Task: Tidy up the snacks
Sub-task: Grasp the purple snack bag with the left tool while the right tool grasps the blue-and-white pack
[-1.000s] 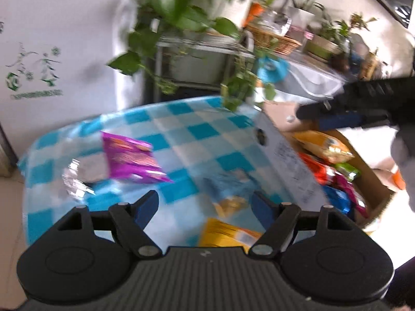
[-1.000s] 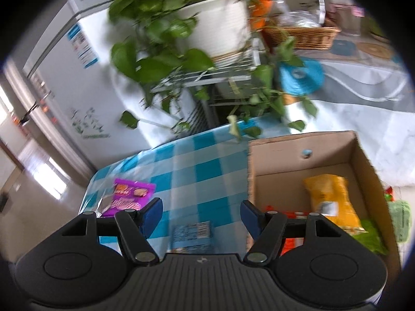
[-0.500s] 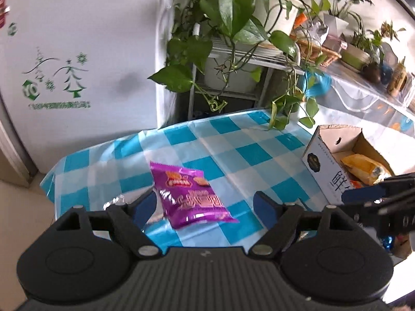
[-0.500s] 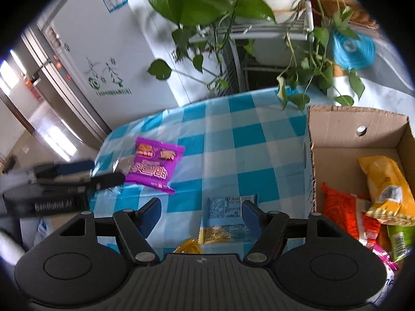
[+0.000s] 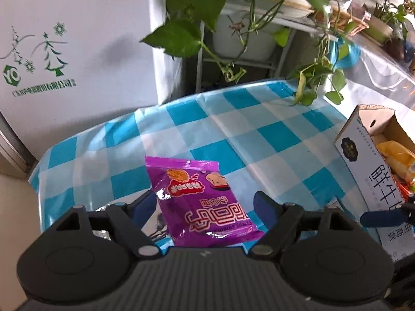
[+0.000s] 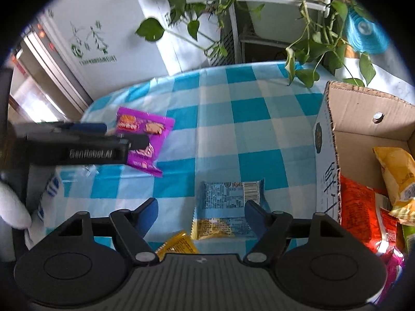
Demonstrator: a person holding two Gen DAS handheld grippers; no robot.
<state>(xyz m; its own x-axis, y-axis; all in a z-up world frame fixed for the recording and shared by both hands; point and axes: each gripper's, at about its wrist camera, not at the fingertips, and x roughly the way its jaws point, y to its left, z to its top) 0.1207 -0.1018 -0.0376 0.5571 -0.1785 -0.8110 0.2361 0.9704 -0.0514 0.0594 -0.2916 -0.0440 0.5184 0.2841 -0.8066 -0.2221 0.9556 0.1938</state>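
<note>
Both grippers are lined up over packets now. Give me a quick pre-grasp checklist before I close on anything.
1. Left gripper jaws apart, empty: ok.
2. Purple snack packet lies flat between the left fingers: ok.
3. Right gripper jaws opening, gripping nothing: ok.
4. Blue and yellow snack packet centred between the right fingers: not ok, it sits toward the right finger.
5. Cardboard box open with room for more: ok.
6. Crinkled clear wrapper by the left finger could be pinched with the purple packet: cannot tell.
</note>
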